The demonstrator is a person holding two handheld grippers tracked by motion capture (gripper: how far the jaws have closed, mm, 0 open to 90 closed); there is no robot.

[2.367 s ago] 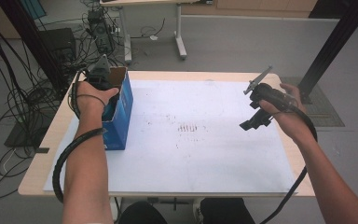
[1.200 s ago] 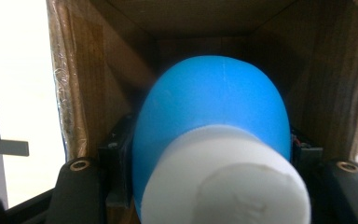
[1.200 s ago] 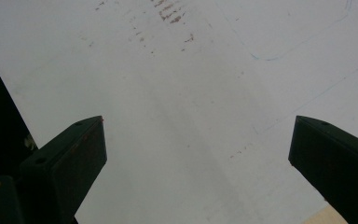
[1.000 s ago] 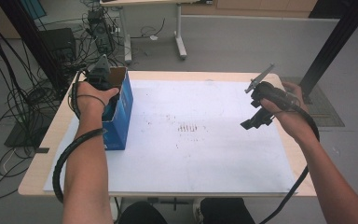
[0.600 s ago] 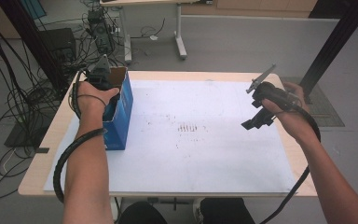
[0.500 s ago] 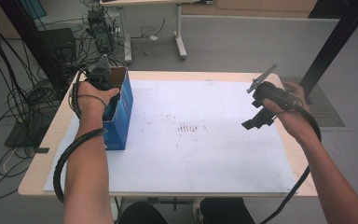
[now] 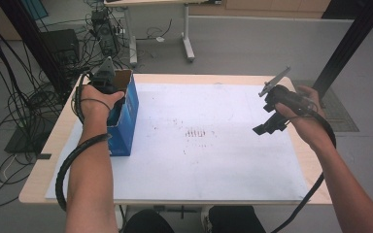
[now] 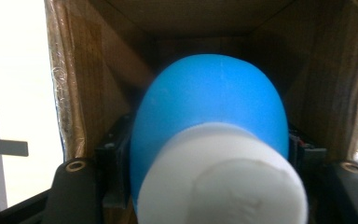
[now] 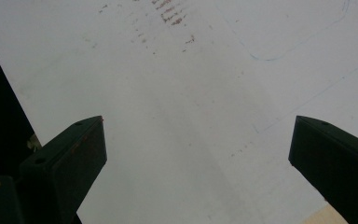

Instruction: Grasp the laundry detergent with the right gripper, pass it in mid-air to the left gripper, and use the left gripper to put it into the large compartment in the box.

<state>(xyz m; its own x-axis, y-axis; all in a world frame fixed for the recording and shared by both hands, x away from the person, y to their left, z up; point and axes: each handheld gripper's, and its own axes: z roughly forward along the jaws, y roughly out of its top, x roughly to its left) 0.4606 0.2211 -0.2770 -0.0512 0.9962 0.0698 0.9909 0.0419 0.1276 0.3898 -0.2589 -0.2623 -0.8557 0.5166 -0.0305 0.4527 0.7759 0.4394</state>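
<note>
An open blue cardboard box (image 7: 126,111) stands at the table's left edge. My left gripper (image 8: 209,149) reaches down into it, a hand on its body (image 7: 106,80). Between its jaws sits a rounded blue object (image 8: 209,102) with a white cylindrical end (image 8: 223,182) facing the camera. The jaws have just been opening a little, but both still lie against the object's sides. The box's brown inner walls (image 8: 88,84) surround it. My right gripper (image 7: 268,126) hovers above the right side of the white sheet (image 7: 213,165), its jaws (image 9: 196,154) open with nothing between them.
Red-brown smudges (image 7: 200,133) mark the middle of the sheet. The wooden table's edge (image 7: 39,191) frames the sheet. Cables and equipment (image 7: 102,29) lie on the floor beyond the far left corner, and a black post (image 7: 345,43) stands at the far right.
</note>
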